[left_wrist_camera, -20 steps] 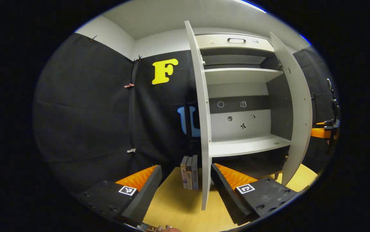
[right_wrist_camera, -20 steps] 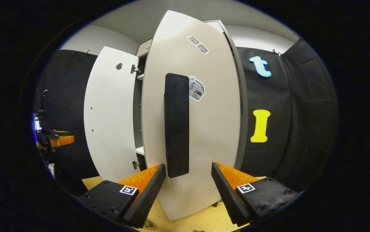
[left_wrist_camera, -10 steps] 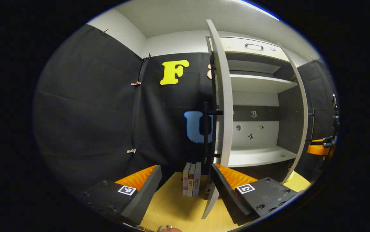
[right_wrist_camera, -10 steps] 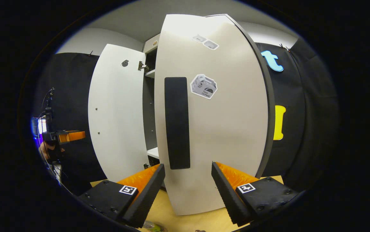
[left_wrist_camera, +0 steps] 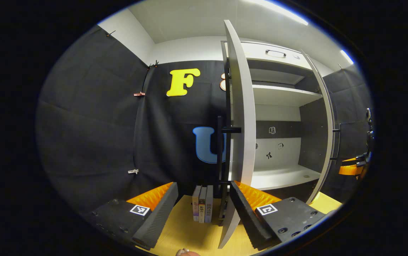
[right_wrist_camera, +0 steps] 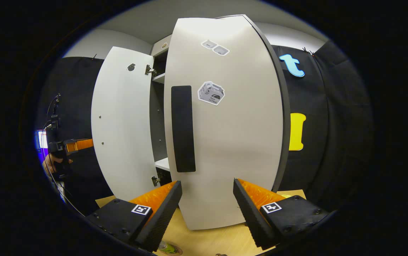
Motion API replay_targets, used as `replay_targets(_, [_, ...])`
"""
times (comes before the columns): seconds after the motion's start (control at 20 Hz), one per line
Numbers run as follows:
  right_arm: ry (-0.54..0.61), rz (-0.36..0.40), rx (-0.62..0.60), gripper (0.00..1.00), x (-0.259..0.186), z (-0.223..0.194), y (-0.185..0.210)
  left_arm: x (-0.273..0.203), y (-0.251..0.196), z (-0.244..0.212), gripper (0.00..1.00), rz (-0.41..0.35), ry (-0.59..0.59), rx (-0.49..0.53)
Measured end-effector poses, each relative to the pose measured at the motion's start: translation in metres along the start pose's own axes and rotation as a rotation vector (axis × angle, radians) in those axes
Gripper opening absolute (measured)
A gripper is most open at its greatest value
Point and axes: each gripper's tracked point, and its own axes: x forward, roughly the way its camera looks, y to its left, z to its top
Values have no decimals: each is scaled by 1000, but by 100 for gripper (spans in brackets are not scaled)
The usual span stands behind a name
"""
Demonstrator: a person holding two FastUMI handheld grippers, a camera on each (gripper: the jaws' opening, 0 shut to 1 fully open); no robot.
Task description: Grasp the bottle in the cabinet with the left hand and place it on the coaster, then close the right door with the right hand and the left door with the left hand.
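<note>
Booth draped in black cloth walls (left_wrist_camera: 94,117), pinned with small clips; plain white wall (left_wrist_camera: 189,49) above the cloth and a white ceiling (left_wrist_camera: 189,21) with a bright light strip (left_wrist_camera: 278,9). Light yellow wooden surface (left_wrist_camera: 186,231) below. Three upright books (left_wrist_camera: 201,208) stand side by side on it against the cloth. White shelves (left_wrist_camera: 282,96) inside grey-lined furniture at right.

The cabinet doors (right_wrist_camera: 225,142) looked like smooth, matt pale laminate, with a matt black handle (right_wrist_camera: 182,128) at centre frame. The tabletop (left_wrist_camera: 189,234) below showed light wood grain. The backdrop (left_wrist_camera: 90,124) was matt black cloth.
</note>
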Motion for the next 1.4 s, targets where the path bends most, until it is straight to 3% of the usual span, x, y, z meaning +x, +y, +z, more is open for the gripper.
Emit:
replay_targets(0.35, [3,-10,-7,96,-11,-2,-3,-1,-14,-3,95,-87,12,-75])
replay_targets(0.7, [-8,-46,-31,96,-26,0,-16,12,-103,-2,94,-300,12,-59])
replay_targets(0.9, [-14,-71,-22,96,-35,3,-23,28,-157,-8,94,-421,21,-138])
replay_targets(1.4, [-32,-128,2,96,-48,11,-38,29,-201,-13,94,-500,18,-72])
